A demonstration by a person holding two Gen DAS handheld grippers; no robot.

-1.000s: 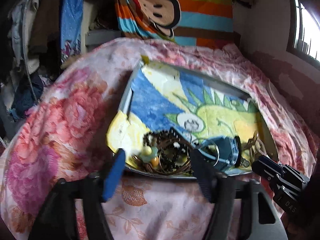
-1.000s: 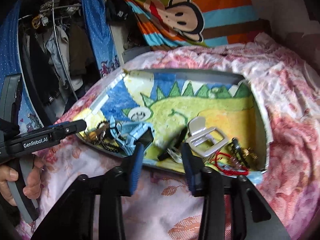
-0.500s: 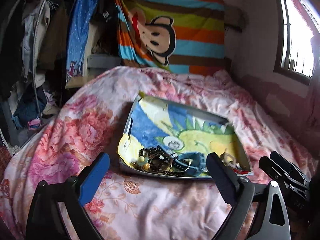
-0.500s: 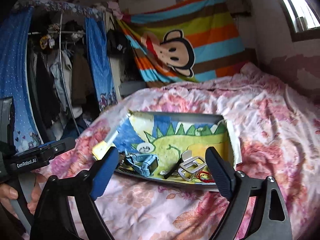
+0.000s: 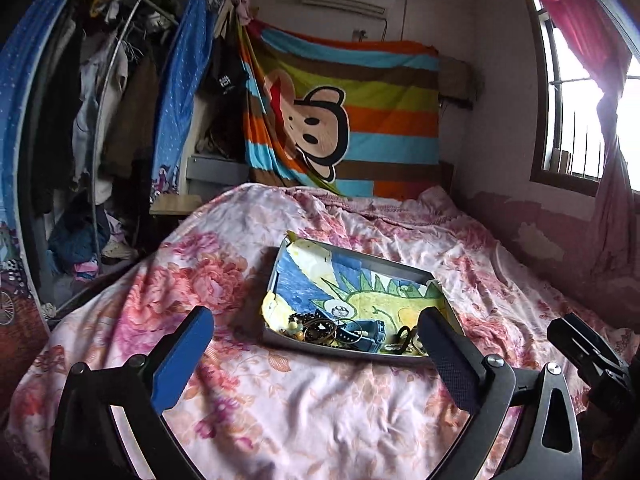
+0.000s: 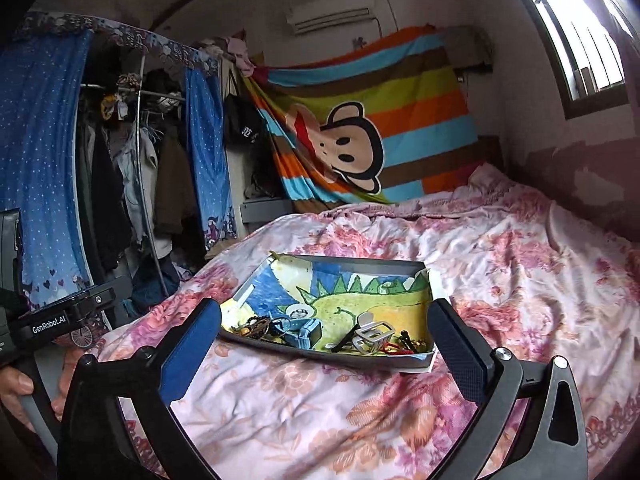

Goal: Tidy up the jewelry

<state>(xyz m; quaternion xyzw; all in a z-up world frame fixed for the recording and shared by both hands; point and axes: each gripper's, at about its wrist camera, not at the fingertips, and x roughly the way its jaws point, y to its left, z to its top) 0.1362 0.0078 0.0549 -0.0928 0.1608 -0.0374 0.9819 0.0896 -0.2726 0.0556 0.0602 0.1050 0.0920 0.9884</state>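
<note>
Hovering above the bed (image 5: 320, 408), the left gripper (image 5: 316, 356) fills the lower part of its frame with jaws spread wide and nothing between them. The right gripper (image 6: 324, 344) hangs likewise in the lower part of its own frame, jaws wide apart and empty.

The tray (image 5: 404, 270) lies on the flowered bedspread at centre frame in both views, lined with a dinosaur drawing (image 5: 384, 300). The jewelry sits along the tray's near edge. In the left view a tangle of dark beads and rings (image 5: 316, 328) lies at the tray's lower left, with a blue watch (image 5: 370, 330) just to its right and a few small metal pieces (image 5: 404, 340) further right, partly behind the right finger.

In the right view the beads (image 6: 256, 326) are at the tray's left end, the watch (image 6: 306, 330) beside them, a silver clasp (image 6: 372, 334) right of centre with a black stick-like piece (image 6: 346, 340) touching it, and a red cord (image 6: 394, 348) with small dark bits near the right corner.

The other handle shows at the lower right edge of the left view and at the left edge of the right view, where a hand (image 6: 16, 384) grips it. A striped monkey blanket (image 5: 344, 120) hangs on the wall in the upper centre; clothes (image 6: 124, 184) hang at the left.
</note>
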